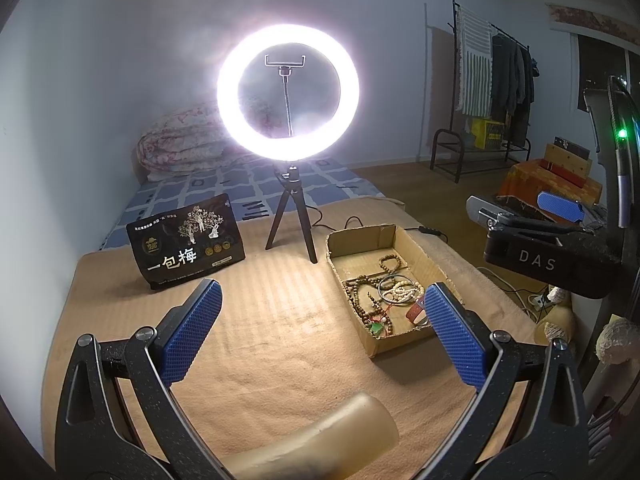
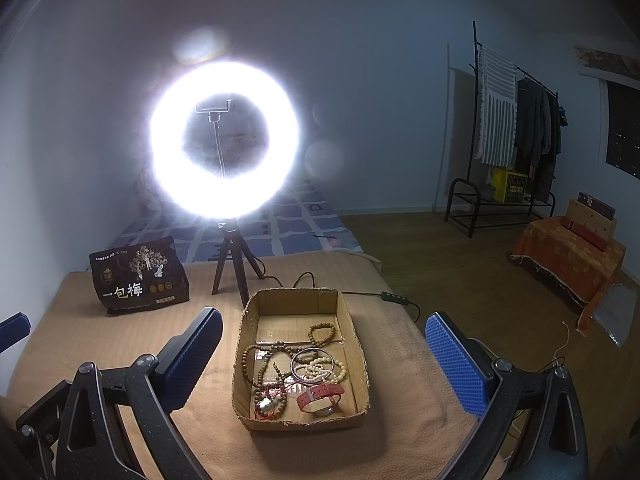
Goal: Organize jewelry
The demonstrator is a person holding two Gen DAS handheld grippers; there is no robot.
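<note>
Both jaws stand wide apart, holding nothing: the left gripper (image 1: 320,328) hovers over tan cloth, the right gripper (image 2: 324,354) frames a shallow cardboard box (image 2: 244,364). Inside lie tangled brown wooden bead strands (image 2: 260,364), a silver bangle (image 2: 312,364) and a red strap (image 2: 320,394). Lifting one piece could drag others out.

You have bare tan cloth (image 2: 200,432) left of the open cardboard box (image 2: 362,364). Behind it, the lit ring light's dark tripod (image 2: 232,260) and black snack pouch (image 2: 138,276) block passage.
</note>
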